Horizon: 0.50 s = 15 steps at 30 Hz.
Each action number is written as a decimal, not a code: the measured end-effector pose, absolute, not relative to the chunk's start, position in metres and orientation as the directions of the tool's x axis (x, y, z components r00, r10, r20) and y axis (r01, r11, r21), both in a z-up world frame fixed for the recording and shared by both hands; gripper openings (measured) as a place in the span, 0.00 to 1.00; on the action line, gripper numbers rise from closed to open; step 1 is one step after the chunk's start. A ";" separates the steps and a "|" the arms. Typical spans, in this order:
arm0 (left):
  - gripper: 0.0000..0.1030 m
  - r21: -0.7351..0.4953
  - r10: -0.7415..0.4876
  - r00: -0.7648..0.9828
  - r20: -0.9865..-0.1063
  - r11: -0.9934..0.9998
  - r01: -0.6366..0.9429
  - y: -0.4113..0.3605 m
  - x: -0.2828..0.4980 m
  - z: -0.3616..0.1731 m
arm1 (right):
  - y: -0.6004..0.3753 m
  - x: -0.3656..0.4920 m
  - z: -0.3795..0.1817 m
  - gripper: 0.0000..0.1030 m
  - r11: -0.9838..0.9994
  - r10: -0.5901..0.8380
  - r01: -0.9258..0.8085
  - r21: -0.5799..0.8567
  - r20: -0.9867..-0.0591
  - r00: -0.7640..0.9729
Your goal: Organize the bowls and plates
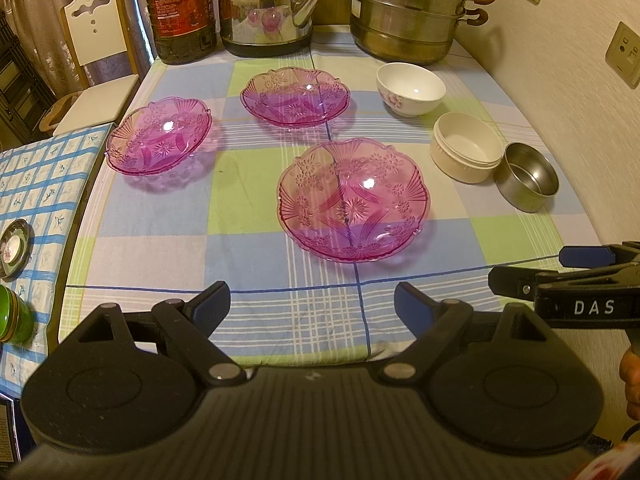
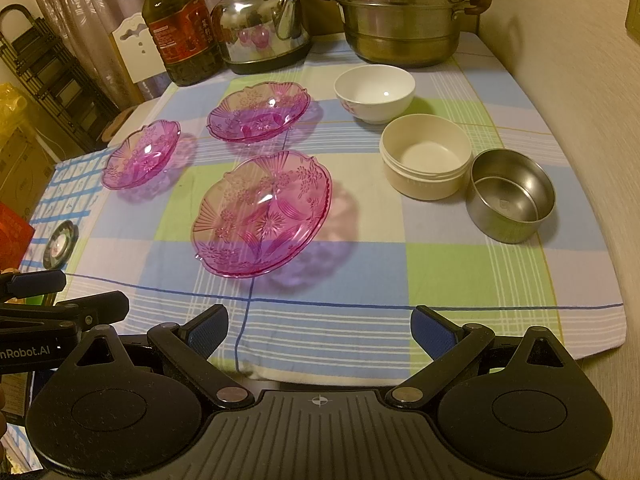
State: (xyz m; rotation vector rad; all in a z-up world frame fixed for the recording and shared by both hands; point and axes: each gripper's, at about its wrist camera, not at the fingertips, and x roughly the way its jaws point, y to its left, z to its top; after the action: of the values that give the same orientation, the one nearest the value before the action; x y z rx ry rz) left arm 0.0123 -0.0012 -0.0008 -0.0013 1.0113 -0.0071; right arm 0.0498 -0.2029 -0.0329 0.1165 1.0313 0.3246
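Three pink glass plates lie apart on the checked tablecloth: a near one (image 1: 354,200) (image 2: 262,214), a far middle one (image 1: 295,96) (image 2: 259,112) and a left one (image 1: 158,136) (image 2: 140,154). On the right stand a white china bowl (image 1: 411,88) (image 2: 375,92), a cream plastic bowl (image 1: 466,152) (image 2: 426,156) and a steel bowl (image 1: 526,176) (image 2: 512,194), the last two touching. My left gripper (image 1: 312,300) is open and empty over the table's near edge. My right gripper (image 2: 320,330) is open and empty beside it, and shows in the left wrist view (image 1: 532,270).
A steel kettle (image 1: 272,8), an oil bottle (image 1: 180,8) and a stacked steamer pot (image 1: 412,12) stand along the table's far edge. A wall (image 1: 580,100) runs along the right. A lower surface at left holds a small dish (image 1: 14,248) and a green jar (image 1: 14,316).
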 end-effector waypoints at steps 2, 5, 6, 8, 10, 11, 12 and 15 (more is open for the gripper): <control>0.85 -0.005 -0.007 0.531 -0.848 1.000 0.005 -0.001 0.012 -0.001 | -0.203 0.050 -0.033 0.95 0.946 0.319 -0.210 0.246 -0.822 0.471; 0.85 -0.005 -0.007 0.530 -0.848 1.000 0.005 -0.001 0.012 -0.001 | -0.203 0.050 -0.033 0.95 0.946 0.319 -0.210 0.246 -0.823 0.471; 0.85 -0.005 -0.007 0.531 -0.848 1.000 0.004 -0.001 0.012 -0.001 | -0.203 0.048 -0.032 0.95 0.946 0.319 -0.210 0.246 -0.823 0.471; 0.85 -0.005 -0.007 0.531 -0.847 1.000 0.005 -0.001 0.012 -0.001 | -0.204 0.043 -0.031 0.95 0.946 0.320 -0.211 0.248 -0.822 0.471; 0.85 -0.004 -0.004 0.532 -0.847 1.000 0.003 0.000 0.014 -0.001 | -0.206 0.052 -0.030 0.95 0.944 0.326 -0.212 0.253 -0.819 0.472; 0.85 -0.003 -0.003 0.534 -0.846 1.000 0.001 0.000 0.014 -0.001 | -0.206 0.054 -0.032 0.95 0.942 0.331 -0.212 0.259 -0.816 0.474; 0.85 -0.002 -0.002 0.534 -0.845 1.000 0.000 -0.001 0.015 -0.001 | -0.207 0.055 -0.032 0.95 0.941 0.334 -0.212 0.262 -0.813 0.476; 0.85 0.004 0.007 0.541 -0.841 1.000 -0.007 -0.002 0.020 -0.001 | -0.211 0.059 -0.032 0.95 0.936 0.349 -0.217 0.276 -0.801 0.487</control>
State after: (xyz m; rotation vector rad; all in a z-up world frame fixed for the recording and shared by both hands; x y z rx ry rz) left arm 0.0197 -0.0021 -0.0006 0.0004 0.9988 0.0084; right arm 0.0586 -0.2110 -0.0321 0.1448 1.0058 0.3453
